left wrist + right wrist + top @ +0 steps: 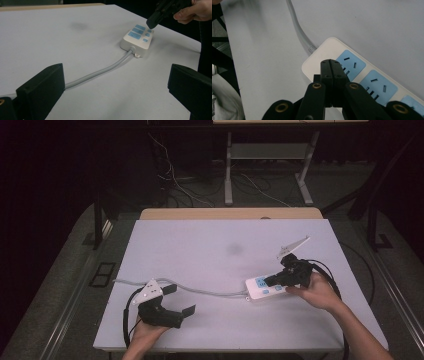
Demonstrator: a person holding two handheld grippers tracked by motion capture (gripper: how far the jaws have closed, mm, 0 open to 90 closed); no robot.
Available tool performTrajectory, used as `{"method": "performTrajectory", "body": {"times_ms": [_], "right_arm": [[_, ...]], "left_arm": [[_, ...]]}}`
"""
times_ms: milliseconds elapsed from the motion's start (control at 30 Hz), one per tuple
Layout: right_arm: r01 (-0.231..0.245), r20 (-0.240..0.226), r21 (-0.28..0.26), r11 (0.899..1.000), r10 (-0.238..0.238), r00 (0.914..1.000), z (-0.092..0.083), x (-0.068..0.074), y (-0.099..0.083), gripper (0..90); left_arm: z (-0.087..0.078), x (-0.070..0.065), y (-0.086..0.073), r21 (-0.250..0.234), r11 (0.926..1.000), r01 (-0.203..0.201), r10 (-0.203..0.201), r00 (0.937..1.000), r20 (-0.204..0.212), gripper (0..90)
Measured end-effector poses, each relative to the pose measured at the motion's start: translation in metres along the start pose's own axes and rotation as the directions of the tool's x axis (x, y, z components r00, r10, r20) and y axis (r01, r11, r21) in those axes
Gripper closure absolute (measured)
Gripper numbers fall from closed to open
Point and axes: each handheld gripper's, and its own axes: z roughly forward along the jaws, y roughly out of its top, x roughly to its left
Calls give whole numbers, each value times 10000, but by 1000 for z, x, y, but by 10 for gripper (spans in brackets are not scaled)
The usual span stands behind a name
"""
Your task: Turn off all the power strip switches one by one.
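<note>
A white power strip (261, 288) with blue socket faces lies at the table's right of centre. Its grey cable (200, 291) runs left across the table. My right gripper (268, 281) is shut with nothing between its jaws, and its tips hover just over the strip's cable end. In the right gripper view the closed tips (331, 65) sit above the first blue socket of the strip (325, 51), with the cable (298, 32) leading away. My left gripper (180, 300) stands open near the front left. Its wide jaws (115, 85) frame the cable (100, 71) and strip (137, 41).
The white table (200, 245) has a faint dark smudge (234, 249) near its middle and a wooden strip (230, 213) along its far edge. Beyond it, a desk frame (228, 175) and loose wires lie on the floor. My right forearm crosses the front right corner.
</note>
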Motion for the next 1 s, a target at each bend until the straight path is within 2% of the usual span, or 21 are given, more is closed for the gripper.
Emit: {"method": "performTrajectory", "body": {"times_ms": [367, 800, 867, 1000], "right_arm": [[73, -71, 537, 9985, -69, 10000, 13, 1, 1, 897], [-88, -128, 772, 9970, 98, 9999, 23, -2, -6, 897], [7, 15, 837, 9965, -8, 10000, 25, -2, -8, 897], [-14, 33, 667, 9978, 12, 10000, 25, -2, -10, 898]], "left_arm": [[0, 0, 0, 4, 10000, -18, 18, 10000, 3, 0], [0, 0, 0, 14, 10000, -22, 22, 10000, -3, 0], [0, 0, 0, 7, 10000, -22, 22, 10000, -6, 0], [0, 0, 0, 14, 10000, -21, 21, 10000, -5, 0]]}}
